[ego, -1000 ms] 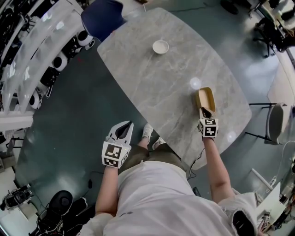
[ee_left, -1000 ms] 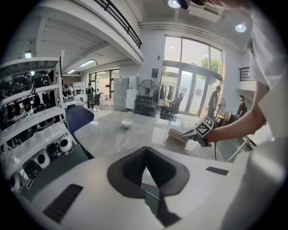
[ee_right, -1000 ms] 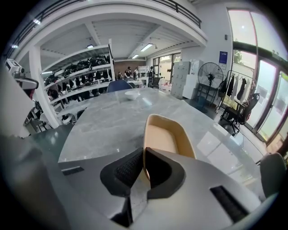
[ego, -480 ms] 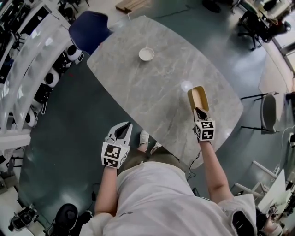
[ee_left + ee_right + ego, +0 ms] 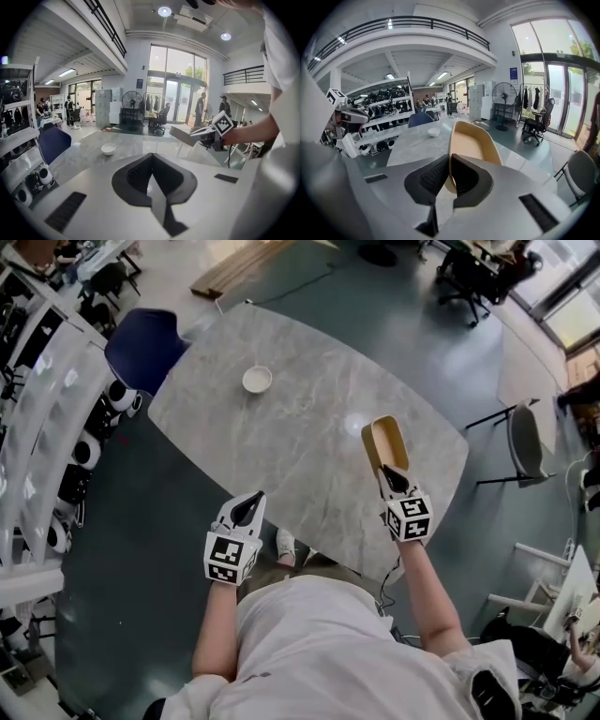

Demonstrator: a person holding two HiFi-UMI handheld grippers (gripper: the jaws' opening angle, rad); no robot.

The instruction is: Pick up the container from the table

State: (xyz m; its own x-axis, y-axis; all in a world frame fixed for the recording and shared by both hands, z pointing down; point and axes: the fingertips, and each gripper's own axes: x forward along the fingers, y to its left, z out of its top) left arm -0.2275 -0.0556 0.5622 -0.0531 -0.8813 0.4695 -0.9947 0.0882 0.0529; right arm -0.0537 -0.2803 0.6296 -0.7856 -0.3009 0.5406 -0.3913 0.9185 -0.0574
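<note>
The container (image 5: 384, 444) is a tan oblong tray, held above the grey marble table (image 5: 300, 427) near its right side. My right gripper (image 5: 392, 476) is shut on the container's near rim. In the right gripper view the rim runs between the two black pads (image 5: 433, 176), and the container (image 5: 471, 143) sticks out ahead, tilted. My left gripper (image 5: 247, 509) hovers off the table's near edge, shut with nothing in it. In the left gripper view its jaws (image 5: 152, 159) meet, and the held container (image 5: 180, 135) shows at the right.
A small white bowl (image 5: 257, 380) sits at the table's far left; it also shows as bowl (image 5: 108, 149) and bowl (image 5: 434, 132). A blue chair (image 5: 145, 348) stands beyond the table's left corner, a grey chair (image 5: 525, 442) at the right. Shelving racks (image 5: 37, 427) line the left.
My right gripper has risen with the container, lifting it off the table top. The left gripper has drifted a little up and toward the table edge, still shut.
</note>
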